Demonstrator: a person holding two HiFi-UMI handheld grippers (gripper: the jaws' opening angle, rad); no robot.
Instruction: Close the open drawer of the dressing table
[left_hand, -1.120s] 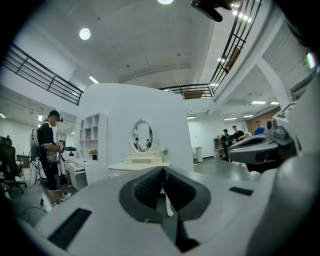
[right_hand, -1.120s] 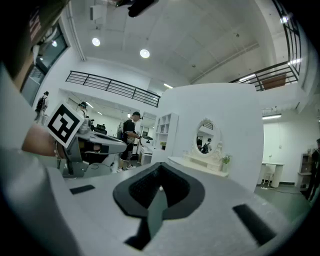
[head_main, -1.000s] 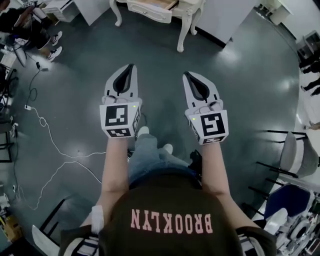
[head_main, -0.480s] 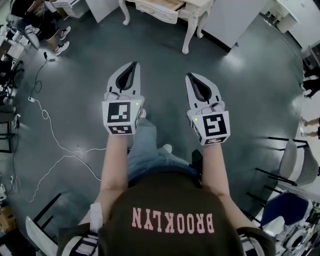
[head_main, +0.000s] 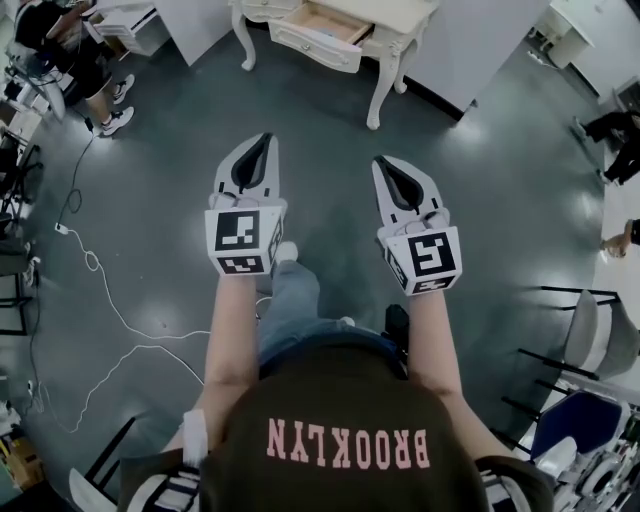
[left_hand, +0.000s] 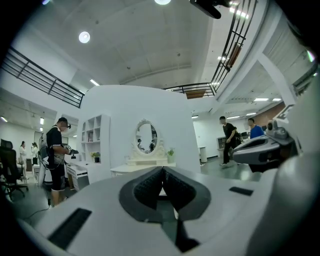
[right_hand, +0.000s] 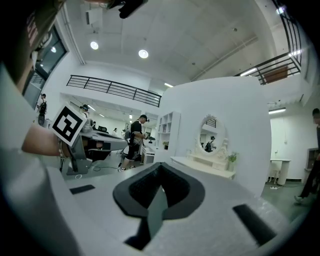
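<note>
1. Now the dressing table (head_main: 395, 20) sits lower and fuller at the top of the head view than it did a second ago, so I read that as me walking toward it. The approach is under way, but nothing has been touched.
2. More of the open drawer (head_main: 322, 35) shows than before. It stands pulled out from the table's front, well apart from both grippers, with bare grey floor (head_main: 320, 110) between.
3. The left gripper (head_main: 264, 140) has its jaws together, with nothing between them. It points forward at the table, and its own view looks straight at the oval mirror (left_hand: 146, 139) on top.
4. The right gripper (head_main: 380, 162) is likewise closed and empty, level with the left one.
5. Inside the drawer I see only a plain wooden bottom. The part in view looks empty, though the table top hides its back part.
6. My judgement: closed jaws suit a push on the drawer's white front once I get close.
</note>
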